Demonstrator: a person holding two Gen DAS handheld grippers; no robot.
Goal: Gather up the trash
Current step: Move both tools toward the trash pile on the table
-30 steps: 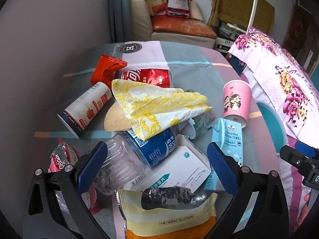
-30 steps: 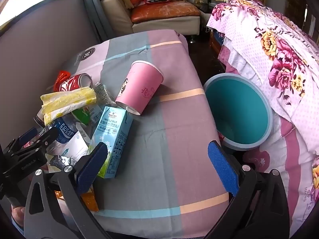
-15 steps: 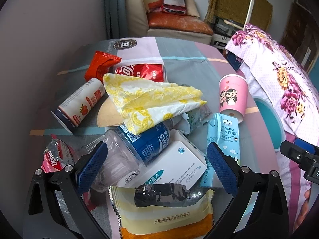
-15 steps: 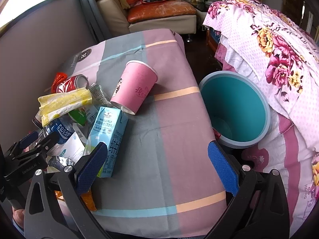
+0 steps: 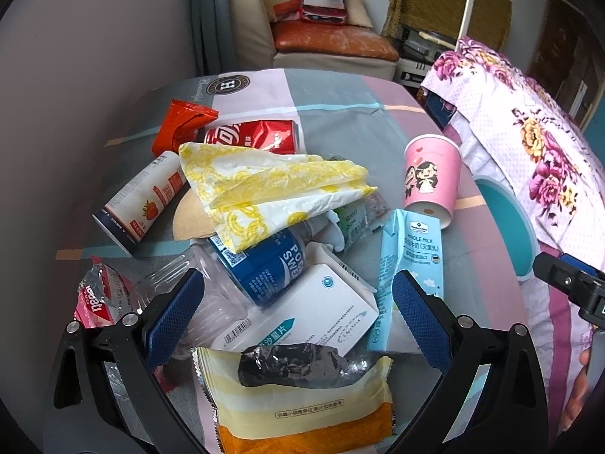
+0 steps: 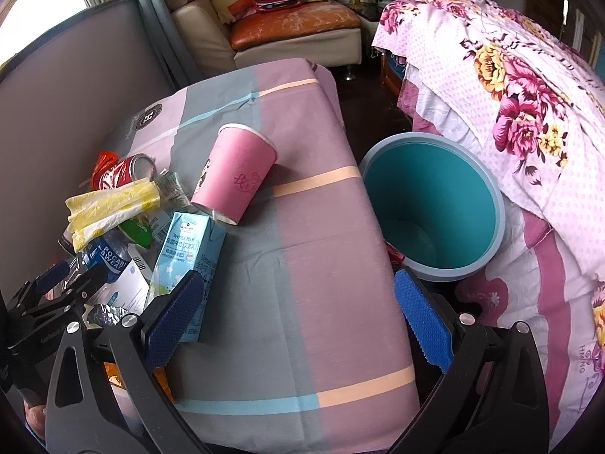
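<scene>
Left gripper (image 5: 298, 302) released, jaws spread over snack wrapper (image 5: 298, 405) and white box (image 5: 302, 314). Right gripper (image 6: 298, 314) released, empty, above tablecloth (image 6: 321, 265). Milk carton (image 6: 185, 265), pink cup (image 6: 236, 174) beyond; teal bin (image 6: 435, 204) beside table.

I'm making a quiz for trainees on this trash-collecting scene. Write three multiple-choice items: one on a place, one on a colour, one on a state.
1. Where is the bin?
A. On the table
B. Beside the table, lower down
C. On the sofa

2. What colour is the paper cup?
A. Pink
B. Green
C. Black

3. How is the left claw?
A. Shut on the milk carton
B. Shut on the bottle
C. Open, holding nothing

Answers:
1. B: the right wrist view shows it past the table edge, below it.
2. A: its wall is pink with a cartoon couple.
3. C: its pads stand wide apart over the pile, around the white box.
</scene>
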